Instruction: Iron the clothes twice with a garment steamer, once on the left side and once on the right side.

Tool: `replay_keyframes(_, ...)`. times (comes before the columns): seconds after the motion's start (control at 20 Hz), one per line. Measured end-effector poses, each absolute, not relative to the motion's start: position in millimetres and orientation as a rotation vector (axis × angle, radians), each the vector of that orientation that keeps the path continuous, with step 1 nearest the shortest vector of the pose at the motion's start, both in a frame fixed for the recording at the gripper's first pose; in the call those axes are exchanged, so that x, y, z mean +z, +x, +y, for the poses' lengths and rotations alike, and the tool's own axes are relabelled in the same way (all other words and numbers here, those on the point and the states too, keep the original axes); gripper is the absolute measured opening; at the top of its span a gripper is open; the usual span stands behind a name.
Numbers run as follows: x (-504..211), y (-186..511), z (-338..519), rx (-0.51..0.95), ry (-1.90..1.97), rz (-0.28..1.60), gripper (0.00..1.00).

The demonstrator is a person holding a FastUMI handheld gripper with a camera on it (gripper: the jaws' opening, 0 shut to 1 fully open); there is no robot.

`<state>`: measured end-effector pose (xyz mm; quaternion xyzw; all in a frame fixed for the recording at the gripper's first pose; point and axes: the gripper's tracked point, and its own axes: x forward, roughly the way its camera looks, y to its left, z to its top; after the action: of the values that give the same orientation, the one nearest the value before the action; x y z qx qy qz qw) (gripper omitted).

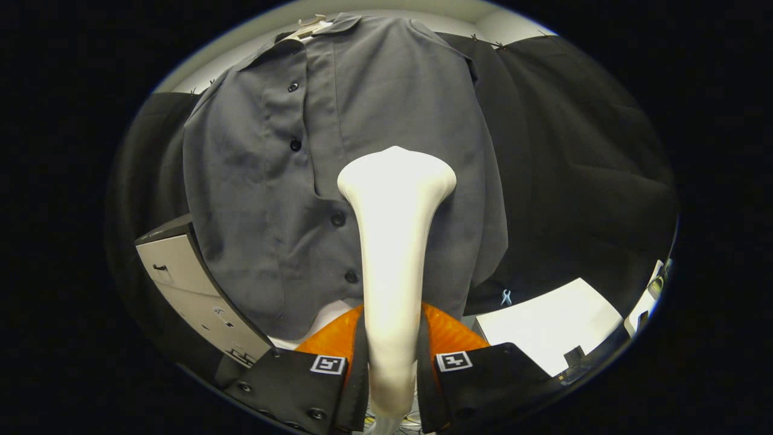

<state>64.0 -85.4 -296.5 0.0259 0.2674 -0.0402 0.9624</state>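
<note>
A grey button-up shirt (338, 151) hangs on a hanger (308, 27) in front of the black cloth wall, filling the space beyond the fingers. A white garment steamer (392, 241) stands upright between the fingers, and my gripper (391, 356) is shut on its handle. The steamer's wide head (395, 175) sits against the shirt's front, just to the right of the button placket, at about mid-height. The handle's lower end runs down out of sight between the fingers.
A grey cabinet with drawers (193, 290) stands to the left, below the shirt's hem. A white surface (549, 320) lies to the lower right, with a small clip (506, 296) on the black cloth beside it.
</note>
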Motion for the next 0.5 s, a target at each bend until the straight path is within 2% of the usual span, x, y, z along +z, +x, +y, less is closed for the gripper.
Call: replay_keyframes(0.5, -346, 39, -106, -0.123, 0.061, 0.640, 0.41)
